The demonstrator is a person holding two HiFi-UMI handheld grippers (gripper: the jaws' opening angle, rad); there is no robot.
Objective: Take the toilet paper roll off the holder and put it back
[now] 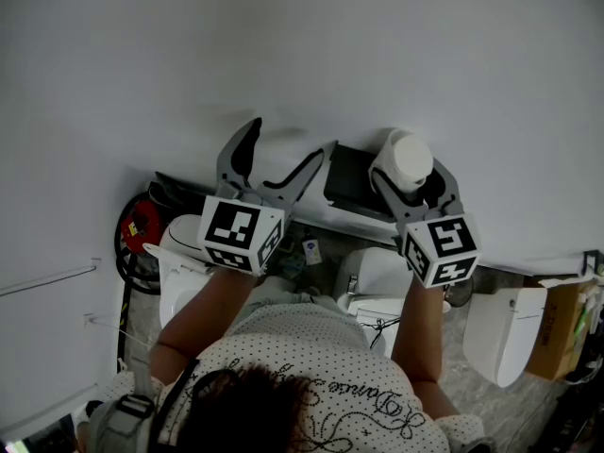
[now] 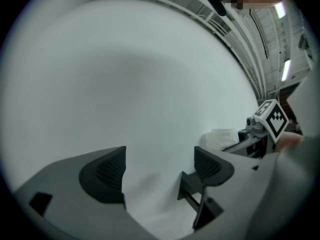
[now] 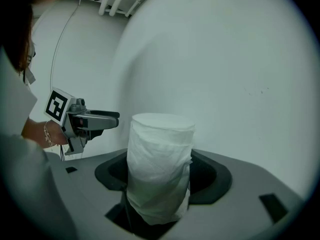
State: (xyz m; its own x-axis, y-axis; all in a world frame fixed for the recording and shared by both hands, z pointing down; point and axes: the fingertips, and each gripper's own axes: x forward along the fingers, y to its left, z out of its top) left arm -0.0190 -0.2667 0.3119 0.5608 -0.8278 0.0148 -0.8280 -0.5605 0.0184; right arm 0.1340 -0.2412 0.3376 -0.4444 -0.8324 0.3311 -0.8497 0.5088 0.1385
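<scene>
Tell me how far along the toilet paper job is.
Done: the toilet paper roll is off the dark holder, clamped in the right gripper. In hand: the roll is held up beside that holder; the left gripper is open, empty. Left: setting it back on the holder.

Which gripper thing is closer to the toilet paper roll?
Right. The right hand-held gripper is clamped on the toilet paper roll; the left hand-held gripper hangs open and empty, apart from it, to its left.
</scene>
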